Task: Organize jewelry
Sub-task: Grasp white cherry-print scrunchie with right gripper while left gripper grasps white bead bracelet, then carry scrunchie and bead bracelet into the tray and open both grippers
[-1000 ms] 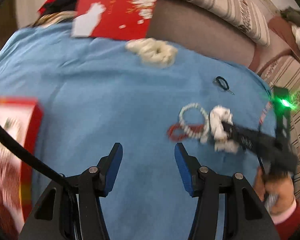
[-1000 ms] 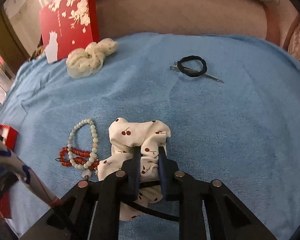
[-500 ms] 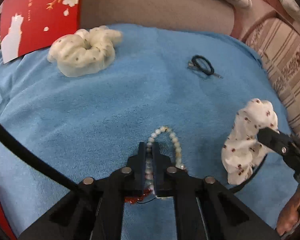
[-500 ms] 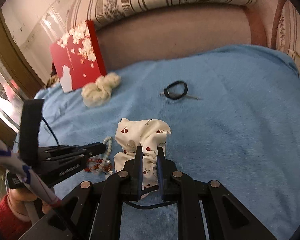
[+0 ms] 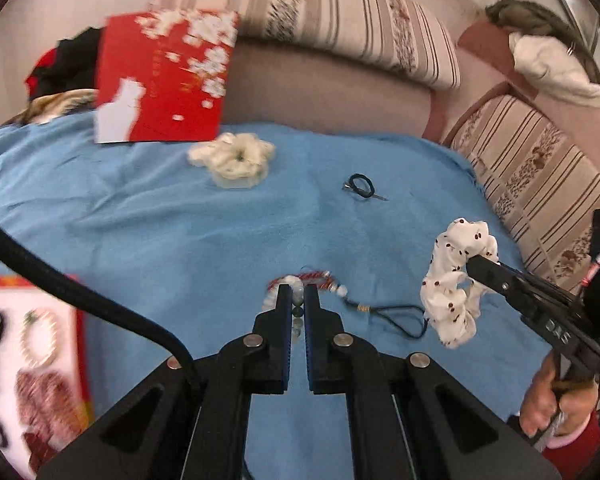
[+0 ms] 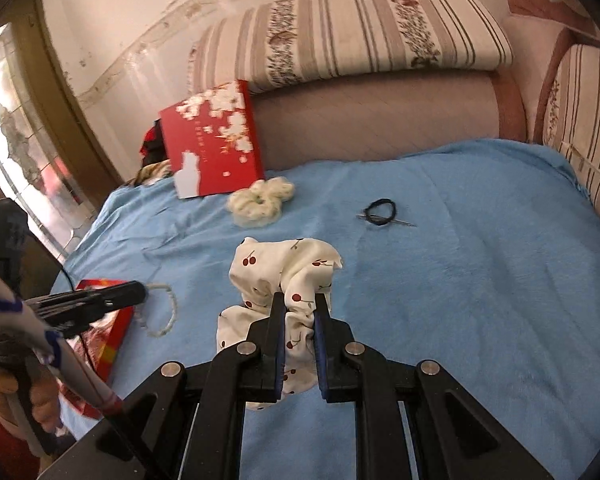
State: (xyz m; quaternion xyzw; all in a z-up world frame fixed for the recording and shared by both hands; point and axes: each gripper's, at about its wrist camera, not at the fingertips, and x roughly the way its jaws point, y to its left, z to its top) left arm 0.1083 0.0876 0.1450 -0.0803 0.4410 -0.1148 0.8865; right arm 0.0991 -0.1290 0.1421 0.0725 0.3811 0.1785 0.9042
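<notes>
My left gripper [image 5: 298,292] is shut on a pale bead bracelet [image 5: 293,281]; in the right wrist view the bracelet [image 6: 172,308] hangs as a loop from the left gripper [image 6: 138,292], above the blue blanket [image 5: 180,240]. A red bead bracelet [image 5: 316,276] lies blurred just past the left tips, and a black cord [image 5: 396,316] trails from it. My right gripper [image 6: 300,300] is shut on a white cherry-print scrunchie [image 6: 288,264], held off the blanket. From the left wrist view that scrunchie [image 5: 452,280] dangles at the right.
An open red box [image 5: 32,360] with several pieces of jewelry sits at the lower left. Farther back lie a cream scrunchie [image 5: 236,158] and a black hair tie with a pin [image 5: 362,186]. A red blossom-print lid [image 5: 164,80] leans on the sofa back. Striped cushions border the blanket.
The left gripper went from open to shut on the pale bead bracelet and lifted it off the blanket. The right gripper rose with the cherry scrunchie in it.
</notes>
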